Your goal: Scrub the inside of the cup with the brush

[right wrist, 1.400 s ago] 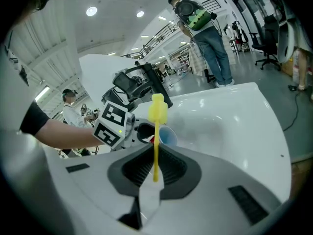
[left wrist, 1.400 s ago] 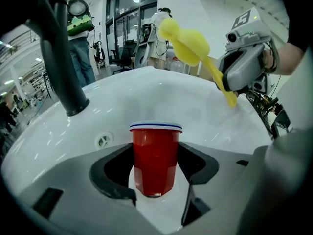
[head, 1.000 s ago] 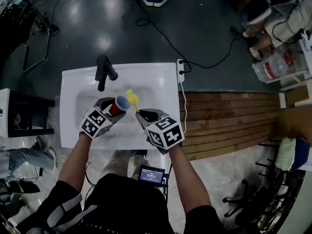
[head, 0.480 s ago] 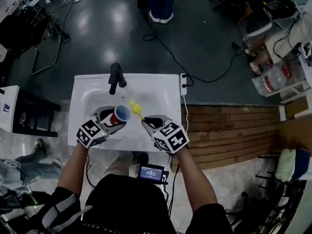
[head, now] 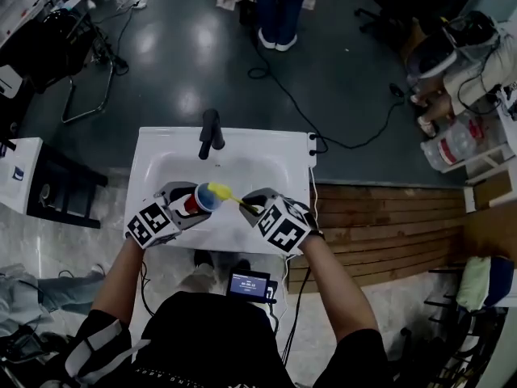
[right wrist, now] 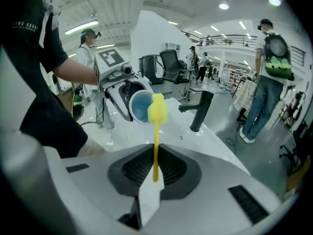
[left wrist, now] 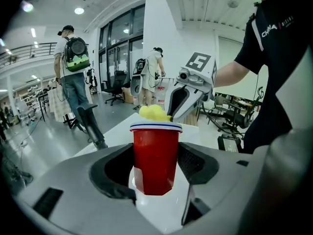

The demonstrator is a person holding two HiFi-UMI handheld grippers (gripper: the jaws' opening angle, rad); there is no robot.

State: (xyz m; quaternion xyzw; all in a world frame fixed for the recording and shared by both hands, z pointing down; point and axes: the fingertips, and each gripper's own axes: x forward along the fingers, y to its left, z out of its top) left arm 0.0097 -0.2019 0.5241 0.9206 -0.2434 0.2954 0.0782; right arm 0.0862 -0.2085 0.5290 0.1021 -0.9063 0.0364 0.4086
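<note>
A red cup (left wrist: pixel 155 156) with a blue inside (right wrist: pixel 139 106) sits sideways in my left gripper (left wrist: pixel 155 168), which is shut on it over the white sink (head: pixel 242 164). Its mouth faces my right gripper (right wrist: pixel 155 173), which is shut on the thin handle of a yellow brush (right wrist: pixel 157 109). In the head view the brush (head: pixel 219 192) has its foam head at the rim of the cup (head: pixel 196 203), between the left gripper (head: pixel 179 204) and the right gripper (head: pixel 257 207). In the left gripper view the brush head (left wrist: pixel 153 112) shows just over the rim.
A black faucet (head: pixel 210 133) stands at the sink's far edge. A wooden floor panel (head: pixel 388 217) lies to the right, and a black cable (head: pixel 307 111) runs across the dark floor. People stand beyond the sink (head: pixel 279 6). A small screen (head: pixel 249 284) sits below the sink.
The right gripper has brought the brush head leftwards, from a gap beside the cup to the cup's mouth. The left gripper keeps the cup, and the head view has shifted.
</note>
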